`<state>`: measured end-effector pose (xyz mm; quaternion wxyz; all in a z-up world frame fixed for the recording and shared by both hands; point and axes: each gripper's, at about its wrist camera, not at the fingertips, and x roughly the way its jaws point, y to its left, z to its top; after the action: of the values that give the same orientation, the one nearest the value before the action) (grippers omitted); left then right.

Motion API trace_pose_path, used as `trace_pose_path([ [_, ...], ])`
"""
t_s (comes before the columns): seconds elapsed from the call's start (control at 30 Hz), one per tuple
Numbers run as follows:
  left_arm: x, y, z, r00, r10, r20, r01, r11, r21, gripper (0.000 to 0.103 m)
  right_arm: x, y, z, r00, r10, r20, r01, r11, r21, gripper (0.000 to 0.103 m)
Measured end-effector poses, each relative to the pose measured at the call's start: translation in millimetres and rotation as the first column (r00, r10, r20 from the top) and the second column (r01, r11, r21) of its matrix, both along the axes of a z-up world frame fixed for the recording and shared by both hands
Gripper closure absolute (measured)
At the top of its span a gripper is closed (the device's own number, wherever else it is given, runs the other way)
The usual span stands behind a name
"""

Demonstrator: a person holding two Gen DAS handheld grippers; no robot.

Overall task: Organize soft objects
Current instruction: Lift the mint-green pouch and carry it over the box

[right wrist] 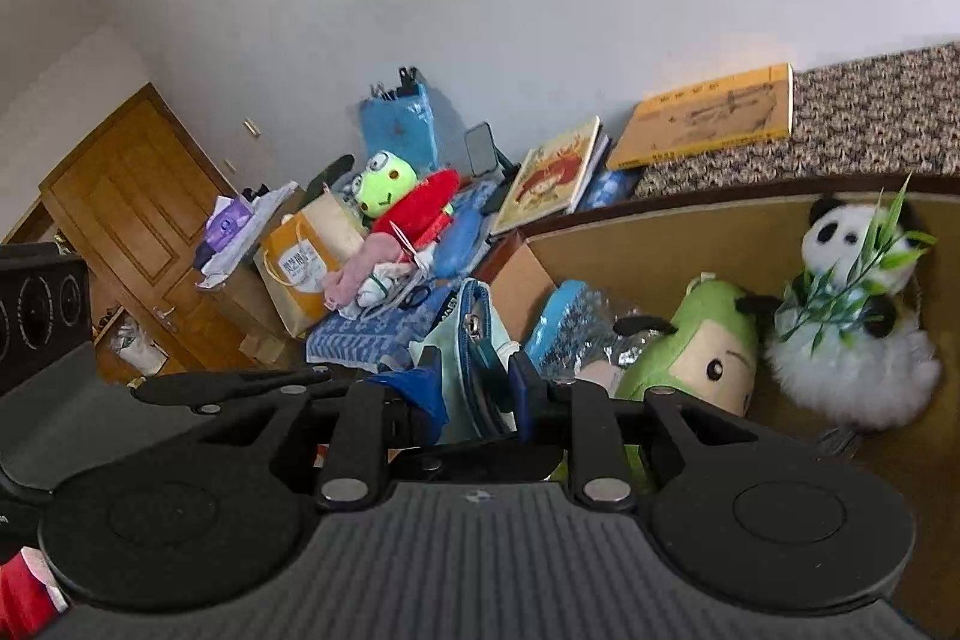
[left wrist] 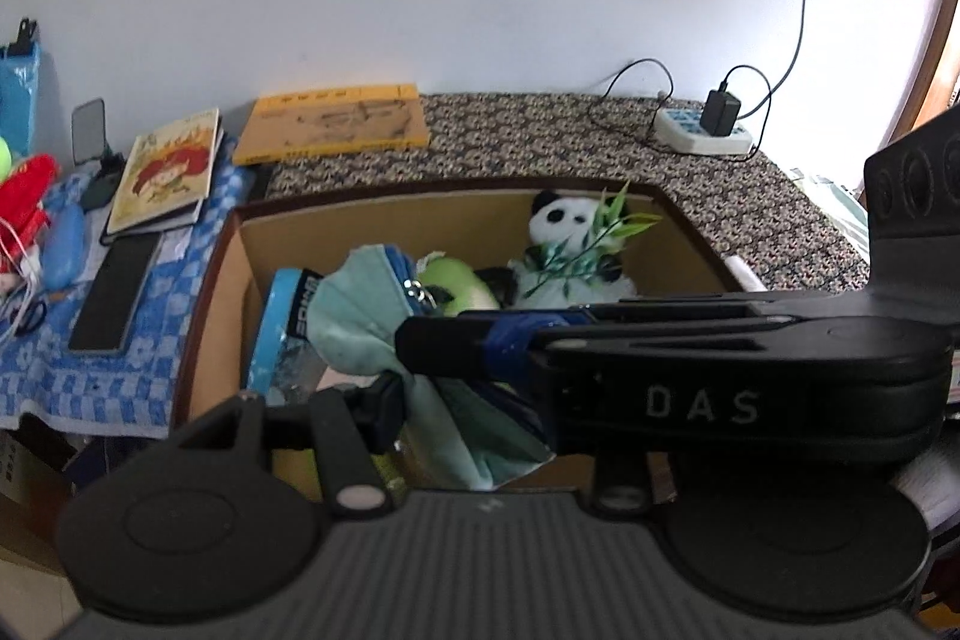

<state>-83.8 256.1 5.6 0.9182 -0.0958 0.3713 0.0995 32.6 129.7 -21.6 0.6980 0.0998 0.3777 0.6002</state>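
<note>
Showing only in the right view – a frog toy (right wrist: pixel 384 187) at 10 o'clock. Both grippers, left (left wrist: pixel 414 388) and right (right wrist: pixel 474 388), pinch the teal pouch (left wrist: pixel 366 316) over the box (left wrist: pixel 420 214), by the panda (left wrist: pixel 570 232).

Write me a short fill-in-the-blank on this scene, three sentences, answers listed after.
1. The panda plush sits inside the cardboard ____.
2. The panda holds a sprig of green ____.
3. Both the left gripper and the right gripper are shut on the pale green ____, over the box.

Missing words: box; leaves; pouch
</note>
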Motion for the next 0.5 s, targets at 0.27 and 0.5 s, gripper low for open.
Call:
trace_pose_path([
  [0.27,11.9,11.2,-19.5,0.999,-0.004,-0.053,0.003,1.0,-0.022,0.069,2.7,12.2,-18.1,0.999,-0.013,-0.037,0.011,0.998,-0.055,0.098],
  [0.5,20.1,14.1,-33.2,0.994,-0.007,-0.11,0.005,1.0,-0.019,0.069,6.5,16.5,-31.4,0.997,-0.016,-0.069,0.01,0.996,-0.088,0.098],
])
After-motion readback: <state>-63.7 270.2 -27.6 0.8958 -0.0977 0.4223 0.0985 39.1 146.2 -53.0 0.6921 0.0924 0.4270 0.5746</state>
